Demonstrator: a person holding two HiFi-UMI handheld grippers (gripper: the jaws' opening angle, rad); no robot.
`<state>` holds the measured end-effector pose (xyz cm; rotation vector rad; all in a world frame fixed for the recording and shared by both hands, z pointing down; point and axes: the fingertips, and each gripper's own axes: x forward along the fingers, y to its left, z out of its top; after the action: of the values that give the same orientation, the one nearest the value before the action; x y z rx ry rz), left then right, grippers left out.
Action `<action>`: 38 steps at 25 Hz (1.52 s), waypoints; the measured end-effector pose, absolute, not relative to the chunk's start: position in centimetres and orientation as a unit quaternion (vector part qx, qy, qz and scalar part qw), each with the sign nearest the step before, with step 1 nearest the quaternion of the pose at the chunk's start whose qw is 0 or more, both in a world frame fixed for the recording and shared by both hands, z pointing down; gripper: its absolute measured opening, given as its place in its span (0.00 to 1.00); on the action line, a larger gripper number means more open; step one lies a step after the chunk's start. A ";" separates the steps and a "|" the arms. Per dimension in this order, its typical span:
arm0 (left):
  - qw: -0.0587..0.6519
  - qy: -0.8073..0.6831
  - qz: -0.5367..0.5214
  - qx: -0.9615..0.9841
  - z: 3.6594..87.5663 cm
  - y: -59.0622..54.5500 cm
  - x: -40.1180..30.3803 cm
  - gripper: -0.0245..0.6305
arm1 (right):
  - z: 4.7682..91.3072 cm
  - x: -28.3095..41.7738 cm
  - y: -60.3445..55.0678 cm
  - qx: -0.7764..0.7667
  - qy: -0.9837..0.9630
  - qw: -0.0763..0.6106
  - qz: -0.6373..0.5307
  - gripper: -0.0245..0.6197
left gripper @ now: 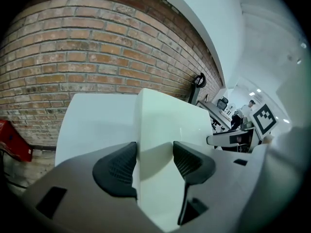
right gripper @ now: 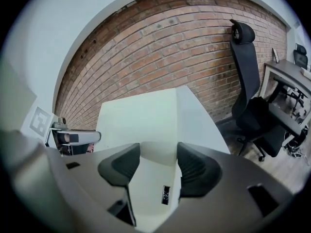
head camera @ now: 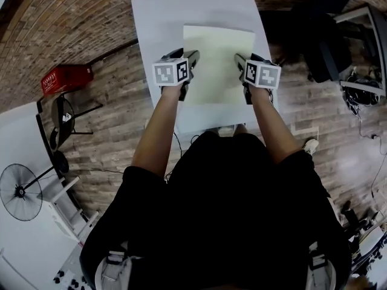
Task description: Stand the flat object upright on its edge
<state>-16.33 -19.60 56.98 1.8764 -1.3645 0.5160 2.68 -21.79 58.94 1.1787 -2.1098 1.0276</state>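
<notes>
Pale yellow board [head camera: 217,53] held over the white table [head camera: 157,17], clamped at its left edge between the pads of the left gripper [left gripper: 154,153] and at its right edge by the right gripper [right gripper: 158,154] (jaws wide, yet pressing on it). Gripped on both sides, probably, to tip it evenly onto its far edge without twisting. Contact of that far edge with the table hard to judge; underside hidden, small dark label [right gripper: 165,195] unreadable.
</notes>
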 end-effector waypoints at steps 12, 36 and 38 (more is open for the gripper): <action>0.335 -0.570 0.154 0.734 51.3 -17.4 -16.8 0.41 | 52.7 1.8 -21.5 0.417 -0.828 0.230 0.296 0.41; 0.169 -0.617 0.075 0.765 43.6 -15.2 -16.5 0.41 | 45.2 1.6 -20.7 0.400 -0.900 0.130 0.119 0.41; 0.152 -0.620 0.069 0.767 43.1 -15.1 -16.4 0.41 | 44.6 1.7 -20.6 0.399 -0.903 0.119 0.105 0.41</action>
<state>-16.37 -15.14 43.06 2.1999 -1.7783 0.1992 1.74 -20.62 44.61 1.1660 -2.6412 0.3077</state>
